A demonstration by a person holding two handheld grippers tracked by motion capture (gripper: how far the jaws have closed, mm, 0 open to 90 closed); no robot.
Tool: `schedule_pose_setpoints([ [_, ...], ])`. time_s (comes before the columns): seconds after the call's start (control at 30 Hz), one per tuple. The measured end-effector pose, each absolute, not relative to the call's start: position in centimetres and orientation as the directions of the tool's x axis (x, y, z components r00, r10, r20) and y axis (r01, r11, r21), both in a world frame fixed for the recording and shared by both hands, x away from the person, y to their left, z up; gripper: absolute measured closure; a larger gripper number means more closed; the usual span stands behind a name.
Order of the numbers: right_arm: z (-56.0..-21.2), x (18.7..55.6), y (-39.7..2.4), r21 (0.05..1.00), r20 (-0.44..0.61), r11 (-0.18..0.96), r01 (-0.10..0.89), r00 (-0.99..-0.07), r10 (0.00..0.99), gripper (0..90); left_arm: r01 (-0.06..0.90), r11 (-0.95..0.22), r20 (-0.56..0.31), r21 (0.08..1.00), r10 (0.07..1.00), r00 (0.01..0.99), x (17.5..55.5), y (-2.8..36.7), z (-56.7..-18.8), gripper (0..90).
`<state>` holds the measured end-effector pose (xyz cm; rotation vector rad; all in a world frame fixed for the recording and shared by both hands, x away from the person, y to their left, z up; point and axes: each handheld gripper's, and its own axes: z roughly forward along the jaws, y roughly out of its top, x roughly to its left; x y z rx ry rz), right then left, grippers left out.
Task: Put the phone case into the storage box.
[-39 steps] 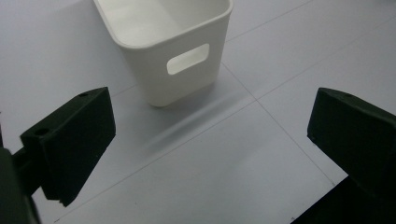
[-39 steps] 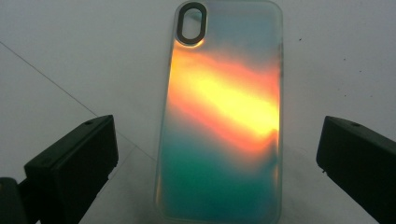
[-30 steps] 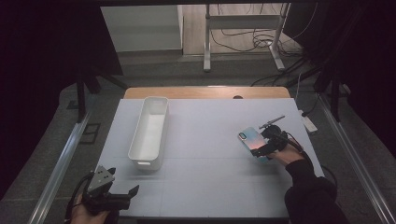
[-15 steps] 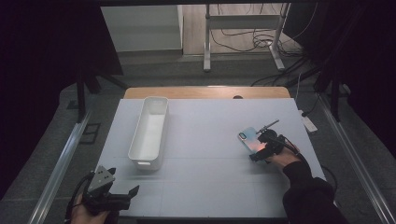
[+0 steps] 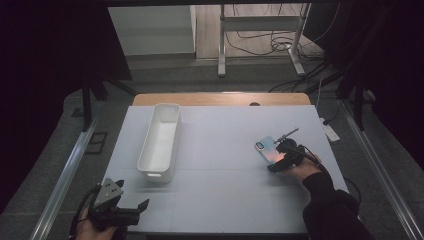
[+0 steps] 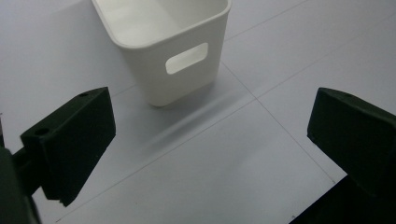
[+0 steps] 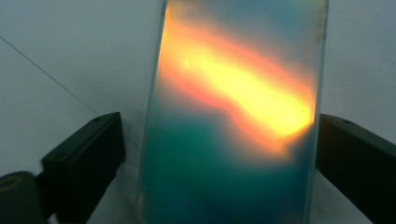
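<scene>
Closing right gripper [image 7: 219, 154] jaws around the phone [image 7: 233, 116], one side touching, the other just apart.

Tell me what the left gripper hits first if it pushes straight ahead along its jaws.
Likely the white plastic bin, at its near end wall with the handle cutout. The left gripper has open jaws over bare table; depth unclear.

phones: 1 [image 5: 267, 150] | white bins: 1 [image 5: 160, 141] | tools: 2 (left [image 5: 131, 212], right [image 5: 278, 161]) | tables: 1 [image 5: 225, 200]

Dim room (grey floor [image 5: 65, 150], cables [image 5: 260, 40])
</scene>
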<state>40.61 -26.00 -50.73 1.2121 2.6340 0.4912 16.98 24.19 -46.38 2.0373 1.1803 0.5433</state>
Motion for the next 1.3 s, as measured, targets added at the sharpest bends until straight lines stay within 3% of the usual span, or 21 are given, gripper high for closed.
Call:
schedule_pose_setpoints([
  [0.07, -50.4, 40.6, -26.2, 0.38, -0.039, 0.603, 0.701, -0.639, 0.768, 14.5, 0.57, -0.333, 0.009, 0.751, 0.869, 0.495, 17.0, 24.2, -46.4, 1.5],
  [0.2, -50.3, 40.6, -26.1, 0.37, -0.041, 0.603, 0.707, -0.636, 0.77, 16.4, 0.568, -0.339, 0.015, 0.75, 0.867, 0.497, 17.0, 24.1, -46.4, 1.4],
  [0.6, -50.2, 40.4, -26.3, 0.379, -0.02, 0.583, 0.719, -0.623, 0.782, 16.7, 0.561, -0.327, -0.009, 0.76, 0.859, 0.512, 16.9, 24.4, -46.3, 2.2],
  [1.07, -49.0, 39.5, -26.5, 0.468, 0.01, 0.555, 0.687, -0.632, 0.775, 16.7, 0.553, -0.359, 0.027, 0.752, 0.855, 0.518, 16.9, 23.9, -46.3, 0.8],
  [1.3, -48.3, 39.1, -26.5, 0.508, 0.02, 0.546, 0.666, -0.643, 0.765, 16.8, 0.561, -0.32, -0.024, 0.763, 0.854, 0.52, 17.0, 24.5, -46.3, 0.0],
])
